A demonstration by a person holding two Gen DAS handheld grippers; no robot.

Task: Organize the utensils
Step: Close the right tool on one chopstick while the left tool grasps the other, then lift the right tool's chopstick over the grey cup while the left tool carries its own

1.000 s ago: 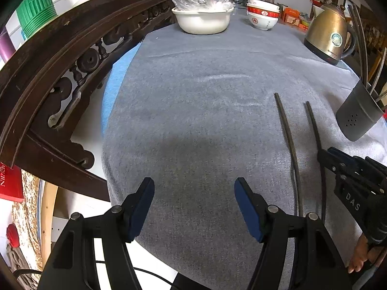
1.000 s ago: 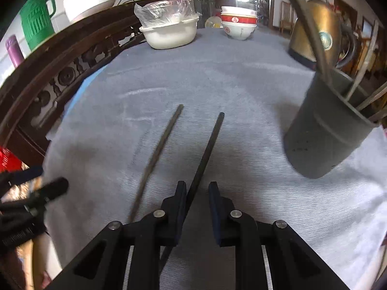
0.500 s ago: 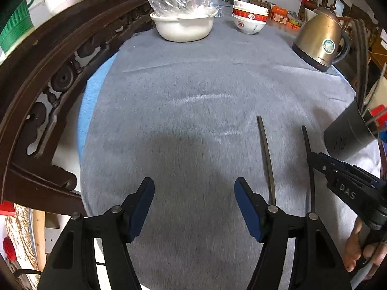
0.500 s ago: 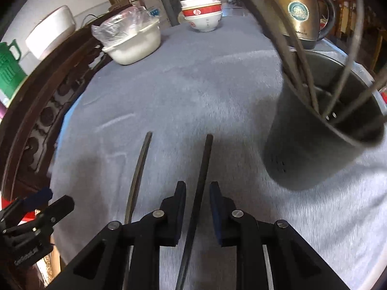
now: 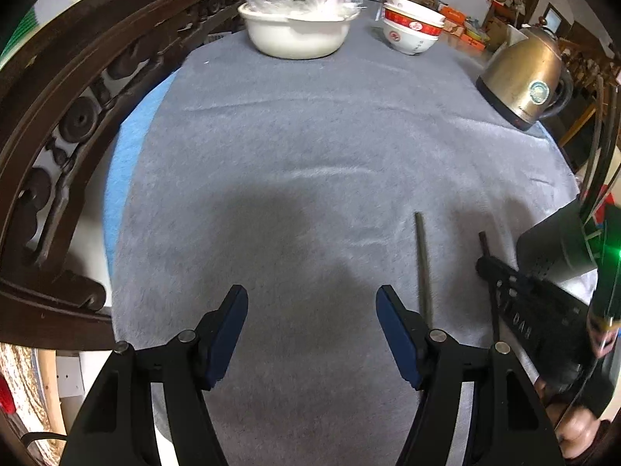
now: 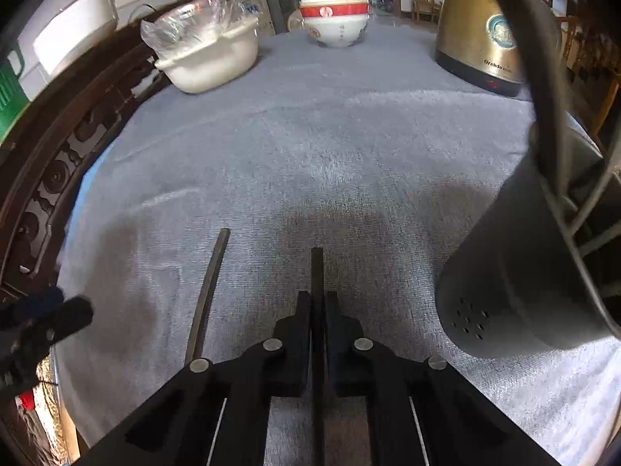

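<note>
Right wrist view: right gripper (image 6: 318, 303) has its black jaws closed tight on a thin dark chopstick (image 6: 317, 272), stick running straight out between the fingers, tip pointing forward over the grey towel-like tablecloth (image 6: 310, 155). Can't tell if that stick is lifted or touching the cloth. Second dark chopstick (image 6: 207, 295) lies flat on the cloth just left of it, angled slightly, not touching the gripper. Dark grey perforated utensil holder (image 6: 516, 291) sits close on the right, tilted in the fisheye, with several thin utensil stems sticking out of it.

Left wrist view: left gripper (image 5: 312, 334) has its blue-padded jaws wide apart, nothing between them, over bare cloth. Loose chopstick (image 5: 423, 264) is just right of its right finger; gripped chopstick (image 5: 484, 244) is further right, emerging from the right gripper (image 5: 489, 268). Utensil holder (image 5: 555, 248) at right edge.

Far side of table: white plastic basin covered with a clear plastic bag (image 5: 297, 35), stacked red-and-white ceramic bowls (image 5: 411, 31), brass-coloured electric kettle (image 5: 528, 77). Carved dark wooden chair back (image 5: 58, 124) along the left table edge.
</note>
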